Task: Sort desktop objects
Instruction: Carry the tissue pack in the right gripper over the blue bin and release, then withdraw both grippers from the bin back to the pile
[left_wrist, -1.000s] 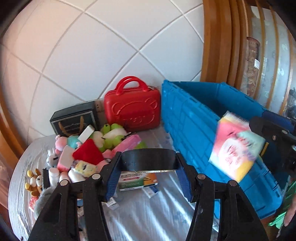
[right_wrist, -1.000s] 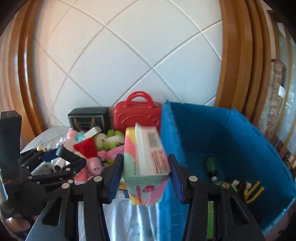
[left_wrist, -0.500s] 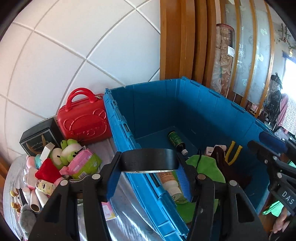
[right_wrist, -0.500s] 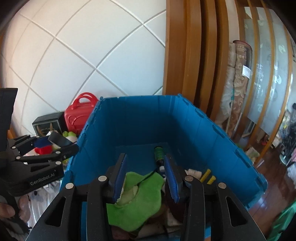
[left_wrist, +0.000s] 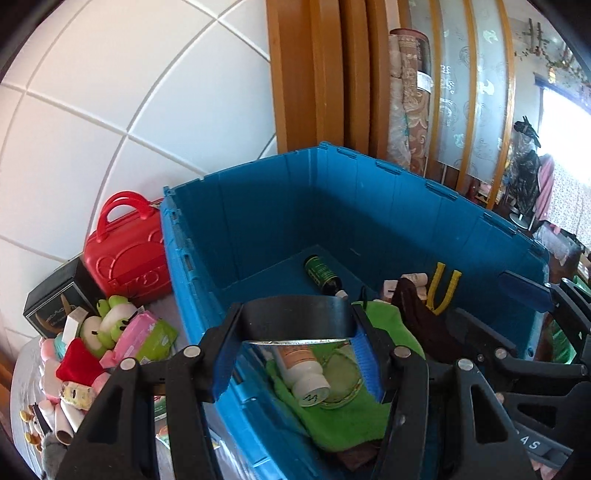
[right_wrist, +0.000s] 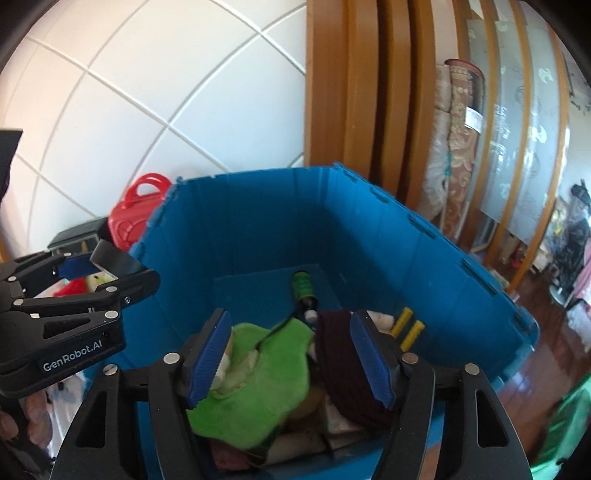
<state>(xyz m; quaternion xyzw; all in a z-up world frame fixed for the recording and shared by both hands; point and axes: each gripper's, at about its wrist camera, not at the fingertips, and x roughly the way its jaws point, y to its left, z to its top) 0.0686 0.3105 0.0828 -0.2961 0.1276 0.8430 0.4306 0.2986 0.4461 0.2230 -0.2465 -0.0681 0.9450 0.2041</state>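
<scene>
My left gripper (left_wrist: 295, 332) is shut on a black tape roll (left_wrist: 295, 314), held over the near left wall of the blue crate (left_wrist: 258, 206). From the right wrist view the left gripper (right_wrist: 99, 266) hangs at the crate's left rim (right_wrist: 159, 218). My right gripper (right_wrist: 288, 332) is above the crate's inside, its jaws opening with nothing between them. Below it lie a green cloth (right_wrist: 266, 373) and a dark brown cloth (right_wrist: 343, 369). A green bottle (left_wrist: 321, 275), a white-capped tube (left_wrist: 301, 373) and a yellow-handled tool (left_wrist: 443, 288) also lie inside.
Left of the crate on the table are a red toy suitcase (left_wrist: 129, 251), a black box (left_wrist: 55, 302) and a pile of plush toys and packets (left_wrist: 110, 332). A white tiled wall and a wooden door frame (left_wrist: 325, 74) stand behind.
Both grippers swung right from the table pile to over the crate. The colourful box the right gripper held has left its jaws, which now stand wider. The left gripper kept the tape roll.
</scene>
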